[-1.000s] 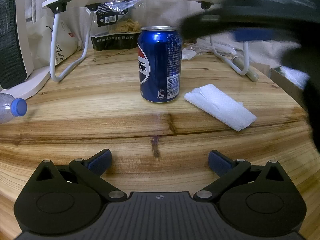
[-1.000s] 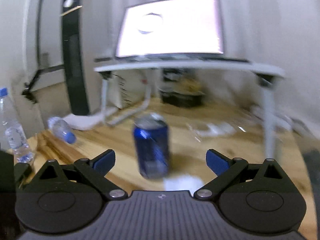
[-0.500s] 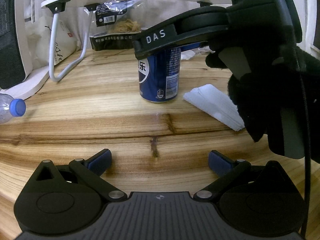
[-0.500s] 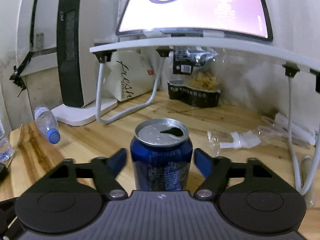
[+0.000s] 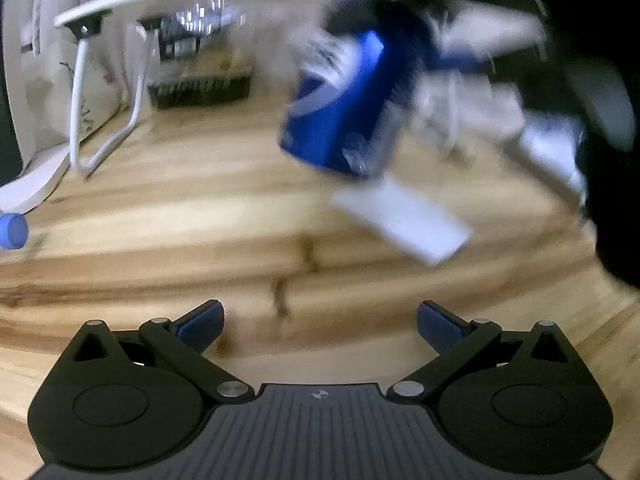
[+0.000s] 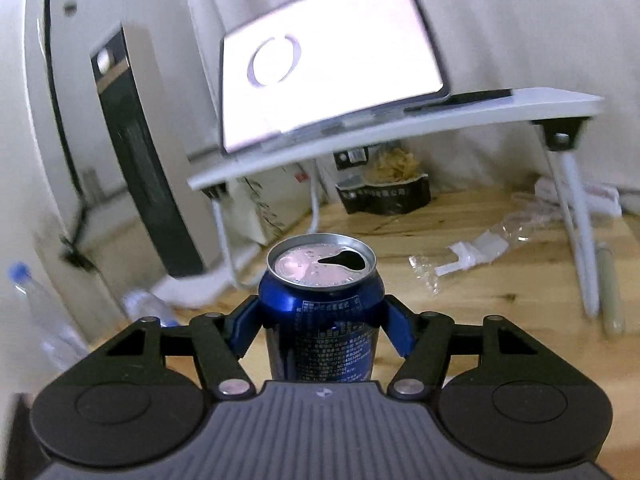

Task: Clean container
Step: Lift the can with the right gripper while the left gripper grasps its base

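A blue Pepsi can (image 6: 320,312) with an open top sits between the blue pads of my right gripper (image 6: 322,322), which is shut on its sides just under the rim. In the left wrist view the same can (image 5: 340,108) is blurred, tilted and lifted off the wooden table (image 5: 200,208), with the dark right gripper and a gloved hand behind it. A folded white tissue (image 5: 404,220) lies flat on the table just below the can. My left gripper (image 5: 320,320) hangs low over the table's near part, open, with nothing between its fingers.
A white laptop stand (image 6: 400,128) with a lit laptop (image 6: 332,56) spans the back. Under it stands a black snack bag (image 6: 384,196). Crumpled clear wrapping (image 6: 472,252) lies at right. A plastic bottle (image 5: 12,230) lies at the left edge, near a black tower unit (image 6: 136,152).
The right gripper came in around the can, closed on it and raised it off the table at a tilt. The left gripper has stayed open and tipped up a little.
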The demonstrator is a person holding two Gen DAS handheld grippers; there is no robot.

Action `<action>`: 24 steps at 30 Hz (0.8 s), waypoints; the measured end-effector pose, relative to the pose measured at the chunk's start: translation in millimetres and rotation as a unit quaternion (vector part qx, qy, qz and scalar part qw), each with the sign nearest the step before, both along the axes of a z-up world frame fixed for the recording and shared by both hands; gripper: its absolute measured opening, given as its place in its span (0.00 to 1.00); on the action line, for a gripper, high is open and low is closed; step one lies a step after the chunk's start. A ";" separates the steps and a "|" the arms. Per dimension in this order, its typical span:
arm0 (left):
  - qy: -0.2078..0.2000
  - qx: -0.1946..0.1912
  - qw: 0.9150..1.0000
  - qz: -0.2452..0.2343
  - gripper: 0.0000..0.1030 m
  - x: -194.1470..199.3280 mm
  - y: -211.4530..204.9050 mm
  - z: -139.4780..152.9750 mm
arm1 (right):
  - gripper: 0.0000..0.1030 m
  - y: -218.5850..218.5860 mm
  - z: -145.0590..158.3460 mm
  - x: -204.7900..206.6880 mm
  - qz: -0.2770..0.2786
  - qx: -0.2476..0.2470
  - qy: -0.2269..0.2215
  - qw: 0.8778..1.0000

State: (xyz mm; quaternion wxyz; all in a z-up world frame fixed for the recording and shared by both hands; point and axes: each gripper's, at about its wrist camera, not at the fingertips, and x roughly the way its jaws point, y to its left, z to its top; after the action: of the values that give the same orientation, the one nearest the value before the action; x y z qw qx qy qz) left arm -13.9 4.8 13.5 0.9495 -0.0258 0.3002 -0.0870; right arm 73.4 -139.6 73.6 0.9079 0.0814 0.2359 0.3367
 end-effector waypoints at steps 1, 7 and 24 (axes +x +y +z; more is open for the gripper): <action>-0.029 -0.026 0.999 -0.016 1.00 -7.9 6.2 5.4 | 0.65 -8.1 3.1 -6.9 0.002 0.015 0.006 1.000; -0.155 0.022 0.984 -0.079 1.00 -51.8 9.8 19.3 | 0.65 -53.8 -3.3 -34.3 0.035 0.155 0.104 0.982; -0.267 0.000 0.948 -0.174 0.69 -102.8 11.7 33.9 | 0.65 -90.9 -70.1 -78.5 0.145 0.374 0.220 0.889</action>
State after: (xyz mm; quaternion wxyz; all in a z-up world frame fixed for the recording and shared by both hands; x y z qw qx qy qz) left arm -116.7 16.5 47.4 0.9651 0.0505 0.0358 -0.2545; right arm -5.1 -230.5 3.5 0.6765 0.4514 0.2956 0.5012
